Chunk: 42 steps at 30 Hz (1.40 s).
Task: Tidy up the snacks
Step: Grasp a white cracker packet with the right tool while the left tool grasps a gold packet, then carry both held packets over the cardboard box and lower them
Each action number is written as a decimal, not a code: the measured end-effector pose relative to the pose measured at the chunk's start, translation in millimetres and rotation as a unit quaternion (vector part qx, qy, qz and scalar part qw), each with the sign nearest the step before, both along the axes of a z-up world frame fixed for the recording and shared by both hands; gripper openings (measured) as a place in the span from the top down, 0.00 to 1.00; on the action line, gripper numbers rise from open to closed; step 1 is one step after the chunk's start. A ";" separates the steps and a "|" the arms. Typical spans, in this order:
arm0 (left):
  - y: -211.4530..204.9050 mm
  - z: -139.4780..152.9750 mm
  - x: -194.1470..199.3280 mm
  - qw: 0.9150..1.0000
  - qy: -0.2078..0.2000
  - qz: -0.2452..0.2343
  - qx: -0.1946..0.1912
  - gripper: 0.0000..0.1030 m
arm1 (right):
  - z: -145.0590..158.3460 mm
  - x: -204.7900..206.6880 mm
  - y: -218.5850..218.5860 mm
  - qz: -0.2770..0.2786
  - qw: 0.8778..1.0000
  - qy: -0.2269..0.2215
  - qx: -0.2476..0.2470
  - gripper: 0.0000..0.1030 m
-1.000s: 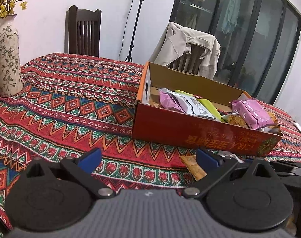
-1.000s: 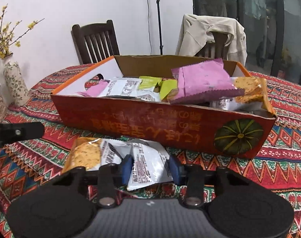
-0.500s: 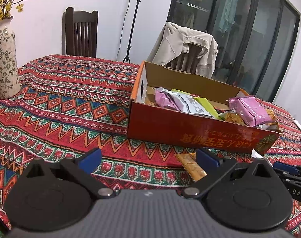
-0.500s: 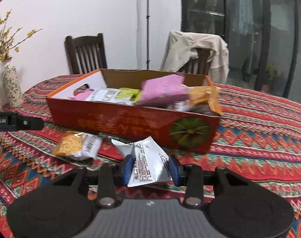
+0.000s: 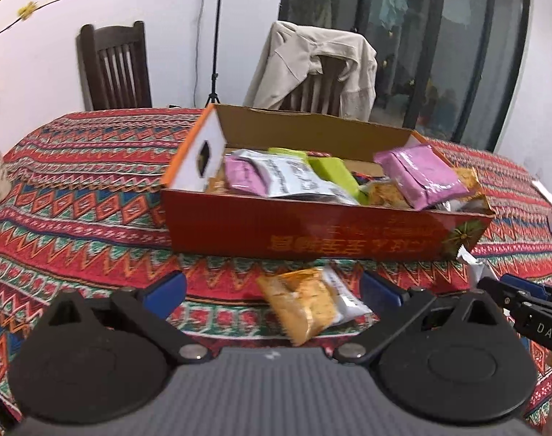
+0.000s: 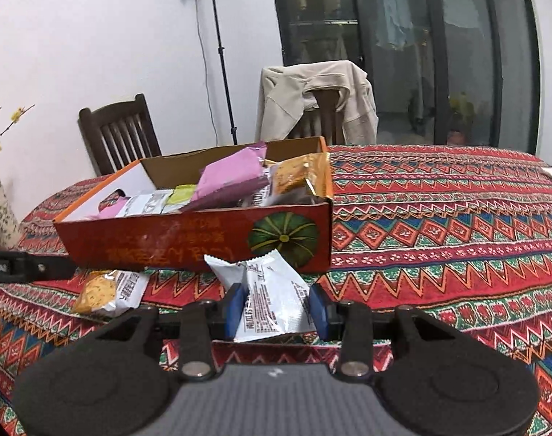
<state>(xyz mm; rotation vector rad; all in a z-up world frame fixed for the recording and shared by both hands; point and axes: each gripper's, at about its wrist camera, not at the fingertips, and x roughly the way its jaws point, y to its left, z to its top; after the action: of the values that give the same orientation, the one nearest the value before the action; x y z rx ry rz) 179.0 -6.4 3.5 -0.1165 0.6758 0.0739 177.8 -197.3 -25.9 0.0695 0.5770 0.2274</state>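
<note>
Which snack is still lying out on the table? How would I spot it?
Find the long red box on the patterned tablecloth. In front of its near wall lies one orange cracker packet with a white end, flat on the cloth. Unlike the white packet nearby, no tongs hold it.

left gripper [image 5: 272,289] jaws stood wide apart | orange cracker packet [image 5: 305,303] lay on the patterned tablecloth [image 5: 76,196] between the blue pads, untouched | red cardboard box [image 5: 312,232] full of snack packets sat just beyond | right gripper [image 5: 523,305] entered at right
</note>
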 end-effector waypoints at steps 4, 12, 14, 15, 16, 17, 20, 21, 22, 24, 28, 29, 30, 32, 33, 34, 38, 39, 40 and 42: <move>-17.9 -7.5 14.3 1.000 0.021 -0.008 0.010 0.00 | 0.1 -2.3 -0.5 -0.003 1.000 -0.003 0.001 0.63; -39.4 -31.0 39.1 0.997 0.060 0.010 0.044 0.00 | 0.4 -2.4 -3.4 -0.016 1.000 -0.001 0.003 0.63; -40.7 -37.1 40.9 0.996 0.066 0.013 0.053 0.00 | 0.1 -2.6 -3.6 -0.016 1.000 0.000 0.004 0.63; -40.1 -39.3 41.2 0.996 0.069 0.014 0.053 0.01 | 0.2 -2.8 -3.6 -0.016 1.000 0.000 0.005 0.63; -39.2 -40.6 41.3 0.996 0.072 0.013 0.051 0.09 | 0.2 -2.9 -3.7 -0.015 1.000 0.000 0.006 0.63; -37.6 -41.3 40.5 0.997 0.070 0.009 0.043 0.12 | 0.4 -2.9 -3.8 -0.014 1.000 0.000 0.006 0.63; -36.5 -37.6 35.8 0.997 0.063 -0.003 0.037 0.36 | 0.6 -3.3 -3.4 -0.013 1.000 -0.001 0.007 0.63; -36.4 -37.0 35.1 0.997 0.064 -0.006 0.034 0.39 | 0.4 -3.4 -3.1 -0.013 1.000 -0.001 0.007 0.63; -36.3 -36.8 32.8 0.997 0.062 -0.009 0.033 0.43 | 0.2 -3.5 -3.3 -0.013 1.000 0.000 0.007 0.63; -37.5 -36.1 29.3 0.998 0.058 -0.015 0.034 0.52 | 0.2 -3.6 -3.0 -0.013 1.000 0.000 0.006 0.63; -39.8 -31.3 18.4 0.998 0.050 -0.030 0.033 0.65 | -0.2 -3.5 -2.8 -0.012 1.000 -0.001 0.006 0.63; -41.1 -29.2 15.1 0.998 0.044 -0.032 0.038 0.67 | -0.3 -3.6 -2.4 -0.011 1.000 -0.001 0.006 0.63; -42.4 -26.8 12.3 0.998 0.039 -0.035 0.040 0.69 | -0.4 -3.6 -2.1 -0.011 1.000 -0.001 0.006 0.63; -42.5 -22.2 6.8 0.998 0.032 -0.041 0.037 0.69 | -0.5 -4.2 -1.7 -0.009 1.000 -0.002 0.006 0.63; -42.4 -20.3 4.4 0.998 0.027 -0.044 0.037 0.70 | -0.5 -4.8 -1.6 -0.008 1.000 -0.003 0.006 0.63; -42.4 -18.0 -0.3 0.998 0.021 -0.049 0.037 0.70 | -0.2 -5.7 -1.5 -0.007 1.000 -0.004 0.007 0.63; -39.6 -7.7 -15.0 0.998 0.000 -0.063 0.030 0.70 | 3.0 -12.6 1.1 0.003 1.000 -0.013 0.007 0.63; -38.9 -4.1 -18.8 0.997 -0.006 -0.065 0.031 0.70 | 4.2 -15.1 2.5 0.007 1.000 -0.017 0.006 0.63; -37.8 0.3 -22.4 0.997 -0.014 -0.068 0.031 0.70 | 5.6 -17.8 4.1 0.013 1.000 -0.021 0.006 0.63; -35.1 10.7 -27.4 0.996 -0.029 -0.074 0.027 0.70 | 10.4 -23.5 7.2 0.024 0.999 -0.034 0.009 0.63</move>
<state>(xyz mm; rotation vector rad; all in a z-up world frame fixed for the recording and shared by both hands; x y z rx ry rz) 151.5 -41.5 14.1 -0.0153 0.6216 -0.0535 154.2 -190.0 -15.5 0.0659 0.5102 0.2811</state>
